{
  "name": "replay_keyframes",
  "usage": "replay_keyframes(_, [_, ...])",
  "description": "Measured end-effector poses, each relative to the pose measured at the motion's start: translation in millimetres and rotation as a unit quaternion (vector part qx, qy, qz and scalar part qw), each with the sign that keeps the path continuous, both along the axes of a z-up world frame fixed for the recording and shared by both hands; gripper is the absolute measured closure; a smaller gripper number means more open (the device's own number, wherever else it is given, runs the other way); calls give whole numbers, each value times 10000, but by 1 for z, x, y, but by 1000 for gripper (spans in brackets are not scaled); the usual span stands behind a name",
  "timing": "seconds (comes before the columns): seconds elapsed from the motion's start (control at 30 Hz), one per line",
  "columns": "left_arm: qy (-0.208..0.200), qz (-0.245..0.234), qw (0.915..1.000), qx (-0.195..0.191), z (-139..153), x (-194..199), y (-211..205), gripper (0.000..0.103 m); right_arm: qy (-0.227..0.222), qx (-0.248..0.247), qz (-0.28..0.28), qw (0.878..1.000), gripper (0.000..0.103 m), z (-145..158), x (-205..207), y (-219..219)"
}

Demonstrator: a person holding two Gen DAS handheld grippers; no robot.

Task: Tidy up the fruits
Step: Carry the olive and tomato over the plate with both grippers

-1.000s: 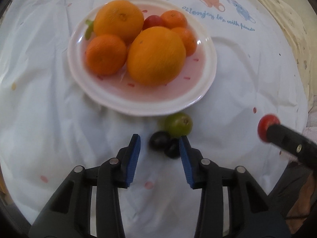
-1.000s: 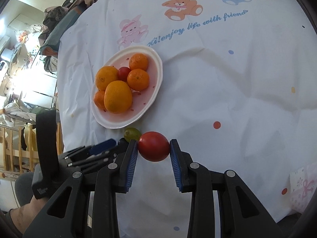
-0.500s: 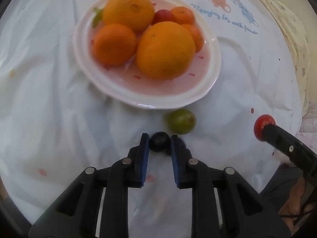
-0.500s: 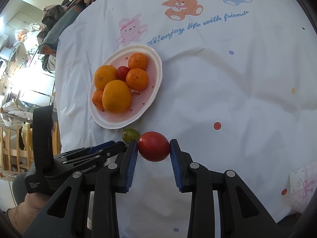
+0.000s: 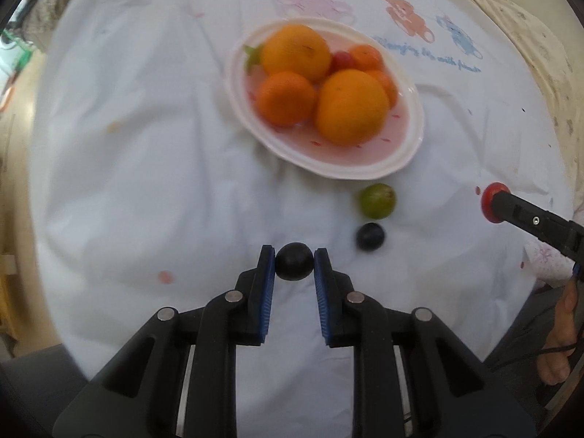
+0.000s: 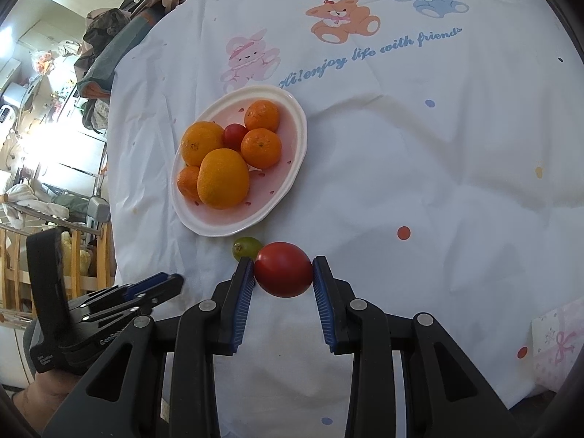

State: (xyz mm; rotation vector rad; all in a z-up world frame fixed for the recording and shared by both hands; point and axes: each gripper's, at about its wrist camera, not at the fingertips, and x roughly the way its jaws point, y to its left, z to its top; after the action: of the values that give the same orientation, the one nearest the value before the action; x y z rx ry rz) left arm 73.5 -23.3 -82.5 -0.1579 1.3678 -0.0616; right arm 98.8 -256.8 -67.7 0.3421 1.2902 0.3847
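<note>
Dark grape (image 5: pixel 294 265) sits pinched in your left tongs (image 5: pixel 294 266), off the tabletop (image 5: pixel 146 182); the plate (image 5: pixel 408 160) lies ahead and slightly right of it. Your right tongs (image 6: pixel 283 270) pinch the red tomato (image 6: pixel 283 269), plate ahead-left. Left looks nearer.

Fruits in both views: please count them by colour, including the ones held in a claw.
Orange: 5, all on the plate, for example the biggest one
Red: 2, small one on the plate, bigger one in the right claw
Green: 1
Dark: 2, one in the left claw, one on the cloth
Total: 10
</note>
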Motion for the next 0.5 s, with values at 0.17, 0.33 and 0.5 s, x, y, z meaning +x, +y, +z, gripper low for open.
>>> replay_keyframes(0.17, [-447, 129, 9986, 232, 27, -3, 17, 85, -95, 13, -41, 9999, 68, 5, 0, -1])
replay_keyframes(0.33, [-900, 26, 9955, 311, 55, 7, 18, 85, -429, -29, -122, 9990, 68, 18, 1, -5])
replay_keyframes(0.5, [-1203, -4, 9917, 453, 76, 28, 24, 85, -665, 8, -115, 9977, 68, 30, 15, -6])
